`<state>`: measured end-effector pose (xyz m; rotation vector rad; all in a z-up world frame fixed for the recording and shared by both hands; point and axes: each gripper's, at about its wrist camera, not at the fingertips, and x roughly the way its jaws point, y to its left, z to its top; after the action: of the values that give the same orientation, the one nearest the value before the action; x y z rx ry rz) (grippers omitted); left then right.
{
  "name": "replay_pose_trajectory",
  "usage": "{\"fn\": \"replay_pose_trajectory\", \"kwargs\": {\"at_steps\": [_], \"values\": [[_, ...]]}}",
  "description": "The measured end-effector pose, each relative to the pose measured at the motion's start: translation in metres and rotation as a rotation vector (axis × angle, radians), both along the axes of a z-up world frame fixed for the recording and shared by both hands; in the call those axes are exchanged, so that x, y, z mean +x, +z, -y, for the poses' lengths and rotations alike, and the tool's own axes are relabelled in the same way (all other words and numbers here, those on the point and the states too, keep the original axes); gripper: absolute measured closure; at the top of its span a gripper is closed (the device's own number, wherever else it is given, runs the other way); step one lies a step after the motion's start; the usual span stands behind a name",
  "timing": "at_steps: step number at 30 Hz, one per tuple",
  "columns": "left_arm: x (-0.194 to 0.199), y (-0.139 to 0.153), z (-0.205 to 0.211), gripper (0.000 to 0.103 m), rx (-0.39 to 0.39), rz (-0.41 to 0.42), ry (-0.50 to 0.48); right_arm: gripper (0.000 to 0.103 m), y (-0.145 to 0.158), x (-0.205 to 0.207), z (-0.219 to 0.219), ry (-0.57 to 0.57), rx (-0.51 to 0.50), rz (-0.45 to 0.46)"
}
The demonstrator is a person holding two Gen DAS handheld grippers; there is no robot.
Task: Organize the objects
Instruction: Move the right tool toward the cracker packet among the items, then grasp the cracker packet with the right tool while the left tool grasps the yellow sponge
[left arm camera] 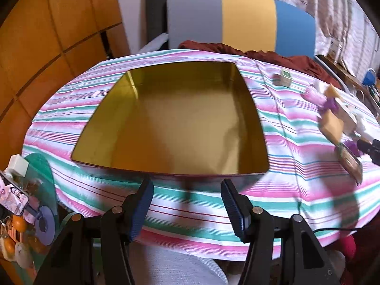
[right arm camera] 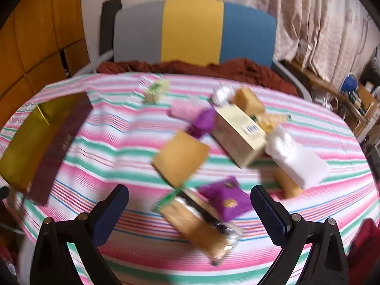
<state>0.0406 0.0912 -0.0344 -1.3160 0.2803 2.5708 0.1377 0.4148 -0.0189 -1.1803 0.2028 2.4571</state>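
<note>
The striped tablecloth fills both views. My left gripper hangs wide and empty before the gold tin's bare inside; only my right gripper, also wide, shows the blurred snack packets heaped beside it.

Gold-lined tin, pink-green-white striped cloth, purple pouch, seemingly tan blocks.

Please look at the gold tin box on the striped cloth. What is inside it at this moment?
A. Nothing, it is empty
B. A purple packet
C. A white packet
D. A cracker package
A: in the left wrist view the gold tin box shows only its bare gold floor, while the packets lie outside it on the striped cloth.
</note>
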Motion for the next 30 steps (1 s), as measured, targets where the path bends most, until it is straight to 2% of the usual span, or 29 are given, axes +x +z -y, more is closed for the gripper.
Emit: {"fn": "replay_pose_trajectory", "kwargs": {"at_steps": [3,8,11,17,19,24,30], "values": [[0.003,-0.001,-0.01,0.043,0.005,0.01,-0.024,0.001,-0.01,0.006,-0.014,0.055,-0.02,0.052],[0.009,-0.002,-0.024,0.043,0.003,0.016,-0.055,0.023,-0.036,0.009,-0.026,0.133,-0.073,0.156],[0.014,-0.002,-0.032,0.043,-0.008,0.009,-0.074,0.034,-0.044,0.009,-0.028,0.152,-0.116,0.169],[0.018,-0.002,-0.054,0.043,-0.012,0.015,-0.132,0.035,-0.056,0.001,-0.016,0.227,-0.103,0.201],[0.019,0.0,-0.063,0.043,-0.013,0.011,-0.159,0.035,-0.059,-0.003,-0.016,0.222,-0.123,0.206],[0.018,0.002,-0.094,0.043,-0.015,0.008,-0.229,0.047,-0.057,-0.003,-0.018,0.213,-0.145,0.208],[0.002,0.005,-0.14,0.043,0.034,0.031,-0.293,0.048,-0.055,0.0,-0.018,0.211,-0.206,0.23]]}}
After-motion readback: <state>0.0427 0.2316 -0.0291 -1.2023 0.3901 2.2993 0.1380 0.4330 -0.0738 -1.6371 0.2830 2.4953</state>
